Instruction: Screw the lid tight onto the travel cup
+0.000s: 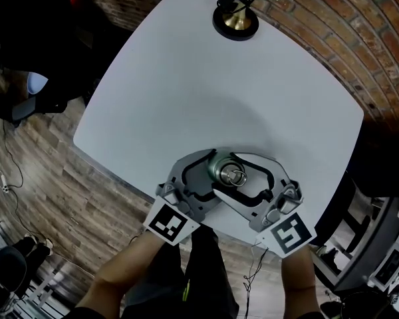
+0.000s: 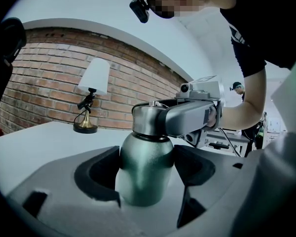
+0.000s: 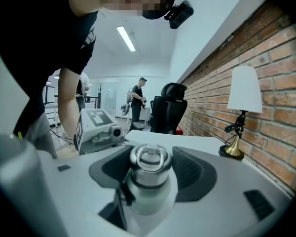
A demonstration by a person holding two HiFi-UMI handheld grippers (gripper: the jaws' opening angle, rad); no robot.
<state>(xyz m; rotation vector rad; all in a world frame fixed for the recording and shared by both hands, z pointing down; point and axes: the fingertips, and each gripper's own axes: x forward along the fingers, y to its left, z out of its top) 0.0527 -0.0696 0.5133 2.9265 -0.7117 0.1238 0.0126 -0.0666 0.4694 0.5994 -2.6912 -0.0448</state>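
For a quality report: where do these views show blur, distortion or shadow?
Head view: sharp, edges bowed, faint shadow on the table beyond the cup. Left gripper view: heavy fisheye, black corners, brick wall curved. Right gripper view: fisheye too, the lid slightly blurred.

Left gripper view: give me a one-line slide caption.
Left gripper clamps the cup while the right gripper grips its lid, a lamp behind.
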